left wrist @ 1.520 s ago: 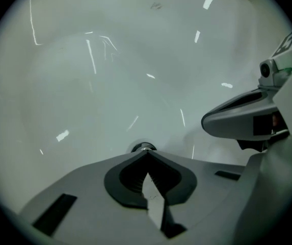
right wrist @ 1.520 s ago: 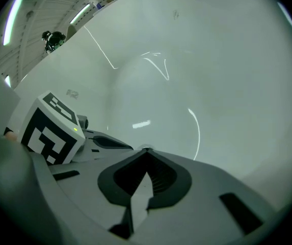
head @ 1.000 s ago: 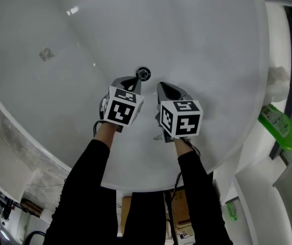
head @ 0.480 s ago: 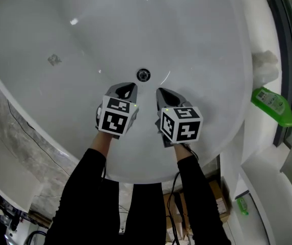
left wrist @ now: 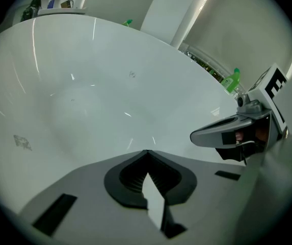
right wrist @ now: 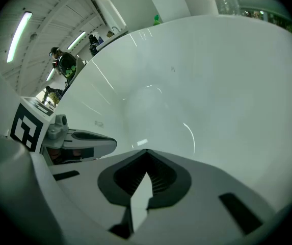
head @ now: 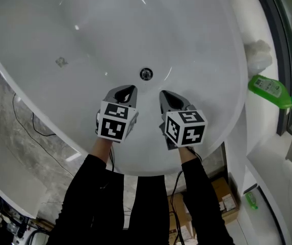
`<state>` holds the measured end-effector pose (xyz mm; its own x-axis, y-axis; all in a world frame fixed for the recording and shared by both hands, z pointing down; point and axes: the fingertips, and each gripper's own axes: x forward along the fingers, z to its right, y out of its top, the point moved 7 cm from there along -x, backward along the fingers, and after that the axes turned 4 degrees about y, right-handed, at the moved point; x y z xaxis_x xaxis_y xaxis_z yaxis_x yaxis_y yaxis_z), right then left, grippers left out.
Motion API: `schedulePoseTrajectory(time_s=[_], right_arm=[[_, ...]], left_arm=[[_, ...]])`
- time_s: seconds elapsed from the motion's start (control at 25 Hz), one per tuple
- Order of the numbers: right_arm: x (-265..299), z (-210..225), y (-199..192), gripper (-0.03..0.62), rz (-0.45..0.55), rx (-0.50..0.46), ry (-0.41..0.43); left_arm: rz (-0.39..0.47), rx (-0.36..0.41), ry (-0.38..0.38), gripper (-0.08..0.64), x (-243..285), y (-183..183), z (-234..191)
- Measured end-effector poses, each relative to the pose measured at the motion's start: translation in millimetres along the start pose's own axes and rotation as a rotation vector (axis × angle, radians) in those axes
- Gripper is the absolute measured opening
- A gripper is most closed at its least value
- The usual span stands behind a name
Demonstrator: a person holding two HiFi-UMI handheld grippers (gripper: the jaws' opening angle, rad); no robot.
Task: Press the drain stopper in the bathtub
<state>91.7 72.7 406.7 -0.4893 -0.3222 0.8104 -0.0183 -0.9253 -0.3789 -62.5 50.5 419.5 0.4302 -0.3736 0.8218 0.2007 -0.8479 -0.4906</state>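
The round metal drain stopper (head: 146, 74) sits in the floor of the white bathtub (head: 186, 29). Both grippers hover over the near slope of the tub, a short way short of the stopper and touching nothing. My left gripper (head: 127, 89) points at the stopper from its lower left, jaws shut and empty. My right gripper (head: 166, 95) is beside it, lower right of the stopper, also shut and empty. In the left gripper view the shut tips (left wrist: 146, 152) face bare tub wall; the right gripper view's tips (right wrist: 147, 151) do too. Neither gripper view shows the stopper.
A green bottle (head: 269, 90) and a white lump (head: 258, 52) rest on the ledge right of the tub. A small grey mark (head: 60, 62) lies on the tub floor at left. Cables (head: 28, 126) trail on the marble floor at left; a cardboard box (head: 222, 198) stands below.
The head view has drawn back and shows more of the tub rim and floor. Both grippers sit slightly farther from the stopper than a second ago, still shut.
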Motion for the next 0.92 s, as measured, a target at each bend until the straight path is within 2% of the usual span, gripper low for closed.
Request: schedulePoseTrajectory(time_s=[0.32, 0.92], right_arm=[[-17, -13, 6, 0.003, 0.063, 0.031, 0.013], [-21, -11, -6, 0.003, 0.061, 0.027, 0.020]], left_arm=[[0.028, 0.001, -0.009, 0.005, -15, 6, 2], [0.031, 0.006, -0.004, 0.005, -17, 6, 6]])
